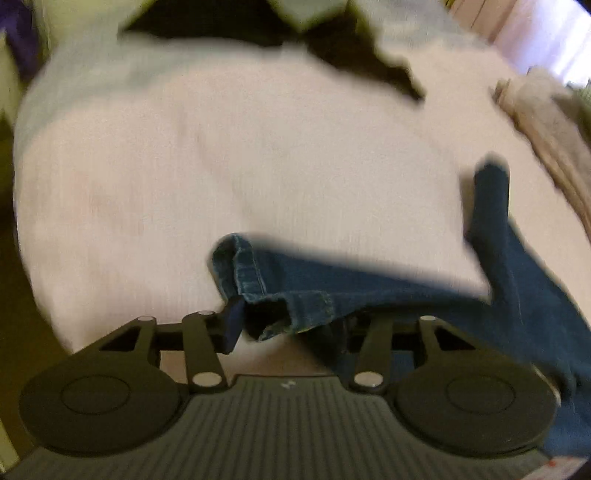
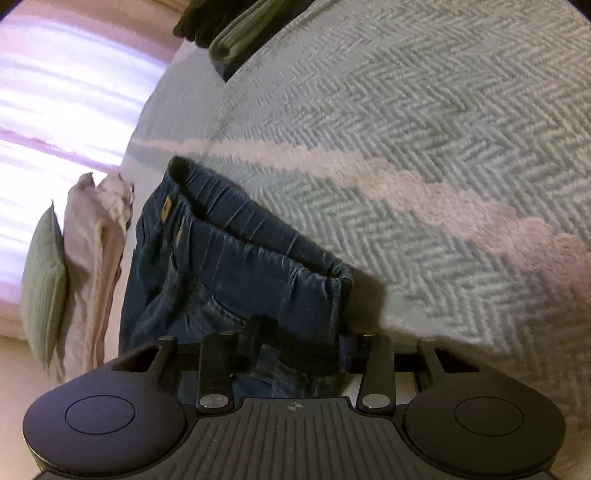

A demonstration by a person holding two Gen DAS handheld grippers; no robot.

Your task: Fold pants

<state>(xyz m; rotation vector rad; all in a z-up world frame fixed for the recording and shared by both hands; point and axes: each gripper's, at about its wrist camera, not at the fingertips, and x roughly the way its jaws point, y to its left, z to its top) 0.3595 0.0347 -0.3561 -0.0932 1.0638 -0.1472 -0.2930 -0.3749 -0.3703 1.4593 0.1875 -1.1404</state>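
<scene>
Dark blue jeans lie on a bed. In the left wrist view one leg's hem (image 1: 240, 269) rests loosely between the jaws of my left gripper (image 1: 291, 326). The left fingertip (image 1: 233, 325) shows beside the hem, while denim hides the other fingertip. That leg (image 1: 517, 266) runs off to the right. In the right wrist view the elastic waistband (image 2: 258, 240) lies just ahead of my right gripper (image 2: 303, 349). Its jaws stand apart over the seat of the jeans (image 2: 295, 314), with denim between them and the waist corner (image 2: 341, 277) above the right fingertip.
A pale herringbone bedspread (image 2: 424, 147) covers the bed. Dark and olive clothes (image 2: 229, 33) lie at its far edge. Beige folded cloth (image 2: 96, 236) and a green cushion (image 2: 42, 280) sit left of the jeans. A black garment (image 1: 332, 40) lies far off in the left wrist view.
</scene>
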